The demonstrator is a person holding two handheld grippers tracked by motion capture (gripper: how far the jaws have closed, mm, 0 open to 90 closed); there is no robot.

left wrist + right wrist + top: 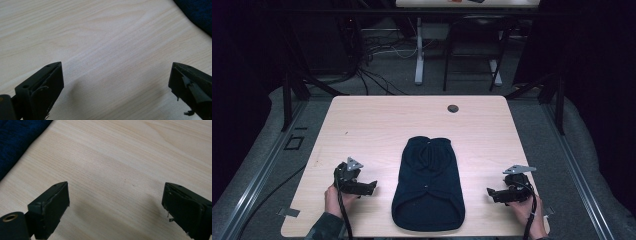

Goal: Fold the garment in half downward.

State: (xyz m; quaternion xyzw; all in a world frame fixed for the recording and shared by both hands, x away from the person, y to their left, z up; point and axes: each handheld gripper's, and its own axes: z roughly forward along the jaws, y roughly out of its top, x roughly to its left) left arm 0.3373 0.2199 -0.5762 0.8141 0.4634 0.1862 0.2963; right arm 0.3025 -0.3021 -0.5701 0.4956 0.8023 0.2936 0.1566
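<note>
A dark navy garment (428,185) lies flat in the middle of the light wood table (377,120), its wider end toward the near edge. My left gripper (371,188) rests on the table to the garment's left, held by a hand, jaws wide open over bare wood (115,75). The garment's edge (197,12) shows at the top right of the left gripper view. My right gripper (490,192) sits on the table to the garment's right, also open with nothing between its jaws (116,197). A strip of the garment (17,142) fills the upper left of the right gripper view.
A small dark round grommet (453,108) sits near the table's far edge. Beyond the table stand a white desk leg (419,55), black chair legs (472,60) and loose cables (377,55) on the floor. Metal rails run along both sides.
</note>
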